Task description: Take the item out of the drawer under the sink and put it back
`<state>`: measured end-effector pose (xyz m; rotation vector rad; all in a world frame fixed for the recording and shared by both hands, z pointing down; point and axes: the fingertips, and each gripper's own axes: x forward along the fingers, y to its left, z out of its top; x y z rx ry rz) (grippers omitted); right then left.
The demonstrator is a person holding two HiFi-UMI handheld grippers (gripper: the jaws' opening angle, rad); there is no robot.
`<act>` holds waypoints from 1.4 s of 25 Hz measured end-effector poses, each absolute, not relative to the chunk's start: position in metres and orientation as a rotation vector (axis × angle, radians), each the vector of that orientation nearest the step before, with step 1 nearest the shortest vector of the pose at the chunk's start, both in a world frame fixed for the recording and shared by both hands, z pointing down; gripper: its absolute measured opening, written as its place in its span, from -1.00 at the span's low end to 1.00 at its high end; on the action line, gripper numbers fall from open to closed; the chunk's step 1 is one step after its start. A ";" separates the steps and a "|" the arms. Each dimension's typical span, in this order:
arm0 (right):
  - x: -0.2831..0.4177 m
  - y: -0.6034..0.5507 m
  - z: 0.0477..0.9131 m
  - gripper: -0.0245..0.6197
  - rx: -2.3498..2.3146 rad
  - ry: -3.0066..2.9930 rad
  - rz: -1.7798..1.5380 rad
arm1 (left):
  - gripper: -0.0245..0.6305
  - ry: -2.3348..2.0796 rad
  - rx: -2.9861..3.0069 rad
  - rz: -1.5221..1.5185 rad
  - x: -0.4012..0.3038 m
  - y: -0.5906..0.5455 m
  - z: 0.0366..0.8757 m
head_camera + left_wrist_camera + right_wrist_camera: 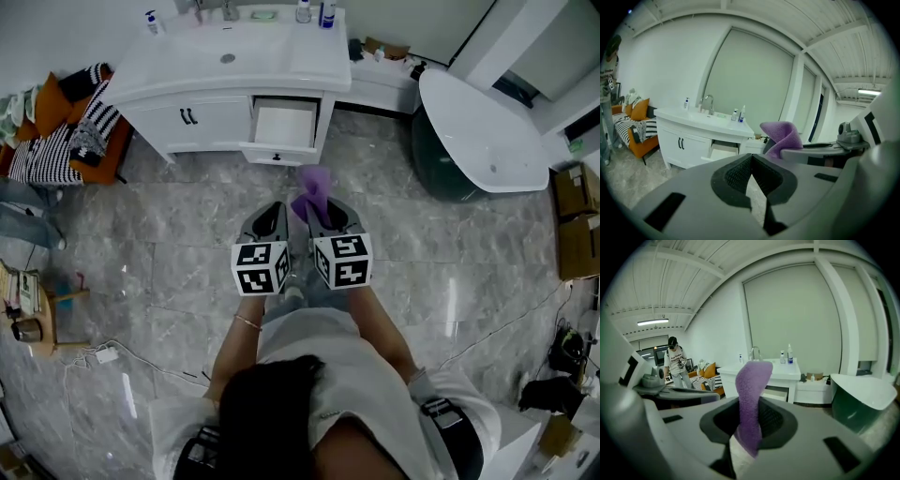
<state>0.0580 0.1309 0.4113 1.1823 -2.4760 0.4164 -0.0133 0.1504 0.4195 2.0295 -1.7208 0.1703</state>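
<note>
A purple cloth (314, 192) sticks up and forward from my right gripper (319, 212), which is shut on its lower part. In the right gripper view the cloth (752, 380) rises between the dark pads (776, 420). My left gripper (272, 214) is held beside it, shut with nothing in it; its pads (736, 176) meet at the tip. Both grippers hover over the floor in front of the white sink cabinet (202, 117). The cabinet's right drawer (284, 125) is pulled open and looks bare inside.
A white bathtub (478, 131) stands at the right. An orange sofa with striped cushions (66, 131) stands left of the cabinet. Bottles (314, 11) stand on the sink top. Cardboard boxes (577, 220) lie far right. A person (675, 362) stands in the background of the right gripper view.
</note>
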 end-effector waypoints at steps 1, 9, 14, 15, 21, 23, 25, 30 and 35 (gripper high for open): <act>0.056 0.128 0.413 -0.64 1.179 -2.476 0.419 | -0.91 -1.724 2.026 0.175 -0.015 0.148 0.421; 0.037 0.093 0.417 -0.64 1.131 -2.495 0.435 | -0.91 -1.755 1.998 0.172 -0.033 0.118 0.423; 0.028 0.060 0.423 -0.64 1.105 -2.507 0.448 | -0.91 -1.772 1.986 0.174 -0.038 0.090 0.427; 0.026 0.053 0.423 -0.64 1.100 -2.508 0.450 | -0.91 -1.773 1.981 0.176 -0.040 0.084 0.429; 0.025 0.006 0.420 -0.64 1.078 -2.507 0.450 | -0.92 -1.782 1.947 0.172 -0.040 0.040 0.430; 0.026 -0.009 0.420 -0.64 1.069 -2.507 0.448 | -0.91 -1.783 1.941 0.168 -0.038 0.025 0.430; 0.028 -0.022 0.420 -0.64 1.057 -2.506 0.450 | -0.91 -1.783 1.936 0.168 -0.035 0.011 0.430; 0.031 -0.054 0.423 -0.64 1.019 -2.518 0.458 | -0.91 -1.806 1.909 0.169 -0.031 -0.017 0.432; 0.030 -0.085 0.424 -0.64 0.957 -2.533 0.462 | -0.91 -1.842 1.857 0.164 -0.030 -0.044 0.434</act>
